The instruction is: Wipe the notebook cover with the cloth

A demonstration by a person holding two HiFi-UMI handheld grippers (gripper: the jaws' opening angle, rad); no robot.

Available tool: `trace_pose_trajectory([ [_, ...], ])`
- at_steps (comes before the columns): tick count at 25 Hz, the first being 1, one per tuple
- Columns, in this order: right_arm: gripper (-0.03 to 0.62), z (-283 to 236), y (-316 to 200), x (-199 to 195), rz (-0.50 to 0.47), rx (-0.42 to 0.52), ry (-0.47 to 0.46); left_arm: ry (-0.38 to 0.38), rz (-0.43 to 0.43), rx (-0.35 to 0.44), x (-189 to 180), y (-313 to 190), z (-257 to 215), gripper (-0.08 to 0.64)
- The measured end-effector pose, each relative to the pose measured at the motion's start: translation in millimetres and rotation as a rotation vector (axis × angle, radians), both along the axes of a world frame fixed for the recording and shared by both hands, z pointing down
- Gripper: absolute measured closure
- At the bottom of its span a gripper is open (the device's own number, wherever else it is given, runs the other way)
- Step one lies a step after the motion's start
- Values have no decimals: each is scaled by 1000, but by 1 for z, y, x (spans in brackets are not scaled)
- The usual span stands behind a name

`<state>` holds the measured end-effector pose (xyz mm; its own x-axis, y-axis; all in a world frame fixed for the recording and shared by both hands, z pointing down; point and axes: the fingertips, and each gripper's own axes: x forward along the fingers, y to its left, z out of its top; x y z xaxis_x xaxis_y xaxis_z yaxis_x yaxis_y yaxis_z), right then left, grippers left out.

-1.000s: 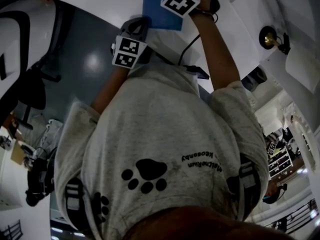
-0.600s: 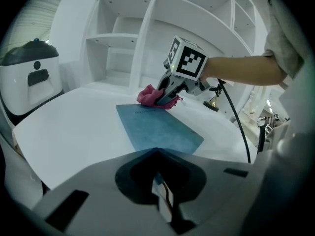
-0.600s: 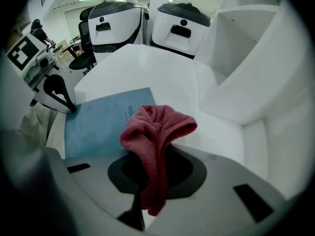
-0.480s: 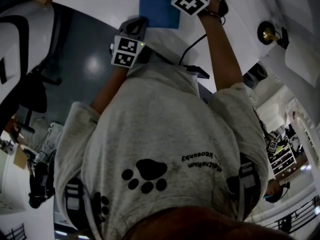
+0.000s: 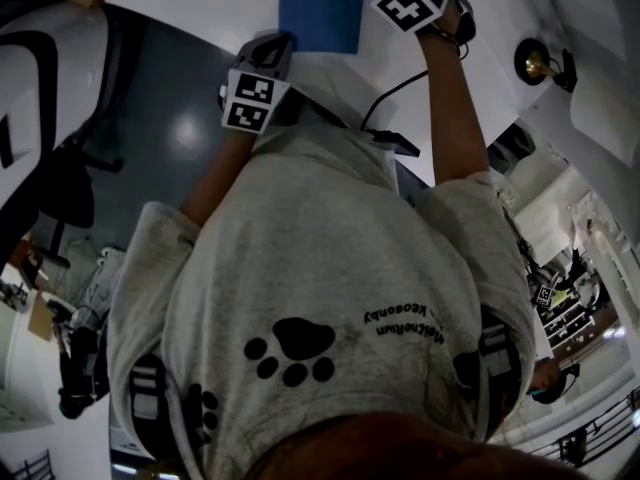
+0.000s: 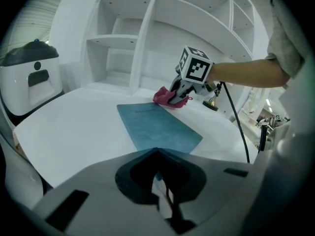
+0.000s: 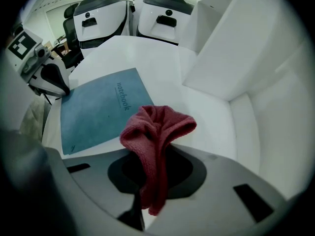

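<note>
A blue notebook (image 6: 156, 126) lies flat on the round white table (image 6: 74, 132); in the right gripper view its cover (image 7: 101, 112) reads "notebook". My right gripper (image 7: 147, 181) is shut on a bunched red cloth (image 7: 155, 127), held just above the table past the notebook's far corner. From the left gripper view, that gripper (image 6: 182, 90) and the cloth (image 6: 167, 98) sit at the notebook's far end. My left gripper (image 6: 160, 181) is shut at the notebook's near edge, with the blue corner running in between its jaws. The head view shows the notebook (image 5: 320, 8) at the top edge.
White shelving (image 6: 147, 33) stands behind the table. A white machine with a dark lid (image 6: 29, 77) is at the left. A small brass object (image 6: 212, 104) and a black cable (image 6: 236, 122) lie at the right. Office chairs (image 7: 74, 14) stand beyond the table.
My right gripper has slid to the right with the cloth, off the notebook's top toward its far corner. The left gripper has stayed put.
</note>
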<state>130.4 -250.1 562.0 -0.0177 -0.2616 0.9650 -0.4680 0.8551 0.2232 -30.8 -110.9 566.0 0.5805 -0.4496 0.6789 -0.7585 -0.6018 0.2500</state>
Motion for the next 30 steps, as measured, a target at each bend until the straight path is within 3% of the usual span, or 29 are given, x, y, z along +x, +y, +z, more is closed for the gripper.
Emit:
trace_pose_trajectory([
  [5, 523, -13, -2, 13, 44, 30, -23, -1, 2, 1, 3, -1, 1, 548],
  [10, 523, -38, -6, -8, 45, 87, -93, -2, 6, 3, 4, -1, 3, 548],
  [17, 522, -53, 1, -65, -60, 119, -183, 16, -7, -8, 7, 2, 7, 548],
  [25, 523, -35, 20, -136, -210, 46, -233, 24, -22, -15, 5, 0, 5, 548],
  [30, 523, -26, 28, -158, -268, 10, -239, 22, -25, -12, 4, -1, 4, 548],
])
